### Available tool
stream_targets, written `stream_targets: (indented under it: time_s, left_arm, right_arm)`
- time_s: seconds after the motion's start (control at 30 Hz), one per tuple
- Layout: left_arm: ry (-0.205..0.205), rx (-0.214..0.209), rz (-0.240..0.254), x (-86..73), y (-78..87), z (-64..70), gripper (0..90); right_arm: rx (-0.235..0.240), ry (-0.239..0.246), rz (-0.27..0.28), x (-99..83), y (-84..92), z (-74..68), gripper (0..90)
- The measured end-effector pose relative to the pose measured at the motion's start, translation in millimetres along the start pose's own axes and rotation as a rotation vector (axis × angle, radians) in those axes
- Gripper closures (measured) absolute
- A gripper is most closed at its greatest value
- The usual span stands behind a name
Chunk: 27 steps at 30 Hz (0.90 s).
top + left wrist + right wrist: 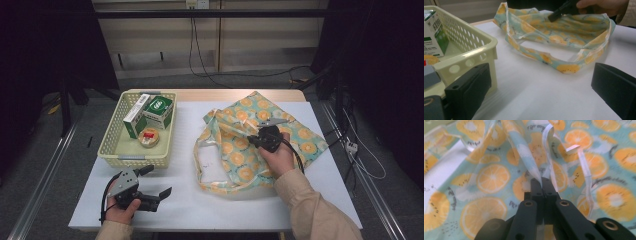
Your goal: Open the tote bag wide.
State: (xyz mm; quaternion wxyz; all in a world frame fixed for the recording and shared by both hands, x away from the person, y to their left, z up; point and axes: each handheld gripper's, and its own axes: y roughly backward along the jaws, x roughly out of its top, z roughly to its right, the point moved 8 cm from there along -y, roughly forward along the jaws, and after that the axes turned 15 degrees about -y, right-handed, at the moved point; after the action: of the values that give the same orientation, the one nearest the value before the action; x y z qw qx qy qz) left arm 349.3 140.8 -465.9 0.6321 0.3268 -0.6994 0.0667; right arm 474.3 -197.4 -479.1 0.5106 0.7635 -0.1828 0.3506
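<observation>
1. On the bag (250,137), near the middle of the white table (190,200), the right gripper (541,181) is seen clenched, a fold of the orange-print cloth pinched between its jaws.
2. At the table's near left corner the left gripper (157,182) is held with jaws wide apart, nothing between them.
3. Just beyond it a cream basket (112,145) of boxes is set.

Lying directly on white-topped desk (200,200): cream perforated basket (112,150) sitting at left rear, orange-print cloth bag (240,155) sprawling at centre-right, its handle loop resting on bare surface.
</observation>
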Motion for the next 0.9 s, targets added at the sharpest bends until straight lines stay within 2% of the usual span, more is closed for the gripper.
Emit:
stream_targets:
  time_s: [0.33,0.47,0.67,0.9]
  left_arm:
    - [-0.005,0.004,0.006,1.3,1.0,-1.2,2.6]
    - [0.012,0.005,0.009,0.9,1.1,-1.2,2.6]
    - [0.014,0.006,0.008,1.7,0.8,-1.1,2.6]
    - [0.017,0.005,0.012,2.7,0.2,-0.7,2.6]
  right_arm:
    - [-0.024,0.049,0.064,45.5,30.1,-5.7,90.0]
    - [-0.037,0.064,0.077,58.3,39.6,-4.9,90.0]
    - [-0.042,0.061,0.093,72.2,48.9,-2.4,90.0]
    - [-0.029,0.034,0.1,84.1,52.6,-0.8,90.0]
